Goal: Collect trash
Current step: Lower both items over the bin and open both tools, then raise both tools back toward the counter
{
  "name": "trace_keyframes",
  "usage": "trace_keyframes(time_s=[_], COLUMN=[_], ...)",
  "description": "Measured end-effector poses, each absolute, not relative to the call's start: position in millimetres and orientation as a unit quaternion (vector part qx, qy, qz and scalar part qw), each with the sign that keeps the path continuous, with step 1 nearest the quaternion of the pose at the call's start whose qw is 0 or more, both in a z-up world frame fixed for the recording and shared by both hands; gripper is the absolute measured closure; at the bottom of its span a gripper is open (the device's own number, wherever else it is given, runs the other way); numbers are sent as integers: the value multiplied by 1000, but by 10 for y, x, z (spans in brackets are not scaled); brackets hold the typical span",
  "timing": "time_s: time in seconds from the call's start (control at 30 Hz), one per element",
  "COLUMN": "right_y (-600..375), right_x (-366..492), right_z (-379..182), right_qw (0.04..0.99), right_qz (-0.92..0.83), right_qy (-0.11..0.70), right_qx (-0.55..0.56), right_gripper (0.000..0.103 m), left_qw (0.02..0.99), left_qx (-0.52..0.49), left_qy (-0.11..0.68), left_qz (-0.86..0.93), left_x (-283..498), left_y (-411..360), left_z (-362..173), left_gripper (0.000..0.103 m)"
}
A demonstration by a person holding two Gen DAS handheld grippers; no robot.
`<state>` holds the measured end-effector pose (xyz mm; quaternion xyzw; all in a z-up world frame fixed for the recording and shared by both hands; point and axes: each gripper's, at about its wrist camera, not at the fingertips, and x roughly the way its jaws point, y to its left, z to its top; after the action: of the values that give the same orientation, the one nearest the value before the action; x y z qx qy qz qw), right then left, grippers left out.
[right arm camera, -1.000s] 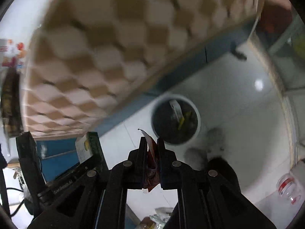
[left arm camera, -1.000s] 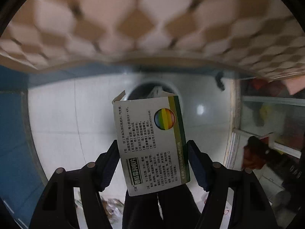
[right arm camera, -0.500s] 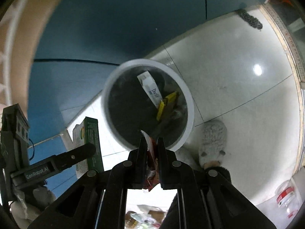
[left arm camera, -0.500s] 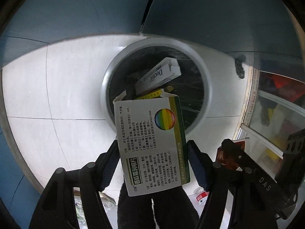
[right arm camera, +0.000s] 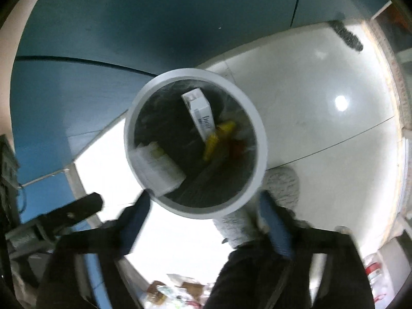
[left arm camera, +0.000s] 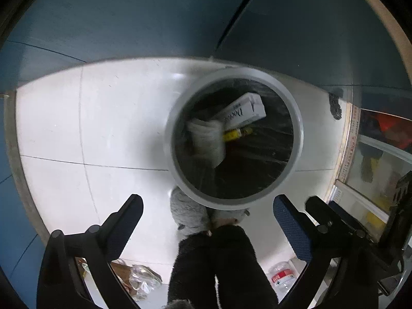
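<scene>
A grey round trash bin (left arm camera: 298,139) with a black liner stands on the white tiled floor below both grippers; it also shows in the right wrist view (right arm camera: 260,134). Inside lie a white "Doctor" box (left arm camera: 243,112), a yellow wrapper (right arm camera: 217,140), a red wrapper (right arm camera: 238,149) and the medicine box (left arm camera: 207,141), blurred as it falls, also in the right wrist view (right arm camera: 159,167). My left gripper (left arm camera: 207,213) is open and empty above the bin's near rim. My right gripper (right arm camera: 204,213) is open and empty above the near rim too.
A blue cabinet (left arm camera: 128,18) rises behind the bin. The person's grey slipper (left arm camera: 190,216) and black trouser leg (left arm camera: 221,265) stand beside the bin. A plastic bottle (left arm camera: 282,276) and crumpled wrappers (left arm camera: 139,280) lie on the floor near the bottom edge.
Both grippers opened over the bin. The medicine box left my left gripper and the red wrapper left my right gripper; both are now inside the bin.
</scene>
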<state>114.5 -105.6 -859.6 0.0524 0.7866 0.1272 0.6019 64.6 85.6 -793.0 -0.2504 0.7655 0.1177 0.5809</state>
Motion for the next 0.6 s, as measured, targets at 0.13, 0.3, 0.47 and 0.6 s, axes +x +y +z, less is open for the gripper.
trace_keyframes(time_s=[0.13, 0.3, 0.47, 0.6], right_y=[-1066, -1080, -1036, -991], right_x=[1103, 1035, 943, 858], right_z=[-8459, -8113, -7431, -6635], right_qw=[620, 631, 639, 652], right_qz=[109, 102, 109, 118], right_qy=[777, 767, 757, 742], right_qx=[-11, -58, -85, -99], right_gripper=[0, 0, 0, 0], left_qw=[613, 627, 637, 655], left_qx=[-193, -166, -149, -142], left_qy=[752, 745, 736, 720], left_qz=[144, 158, 174, 178], left_x=[583, 444, 279, 195], left_y=[824, 728, 676, 635], left_z=[-7653, -7260, -6530, -5784], left_gripper=[0, 0, 0, 0])
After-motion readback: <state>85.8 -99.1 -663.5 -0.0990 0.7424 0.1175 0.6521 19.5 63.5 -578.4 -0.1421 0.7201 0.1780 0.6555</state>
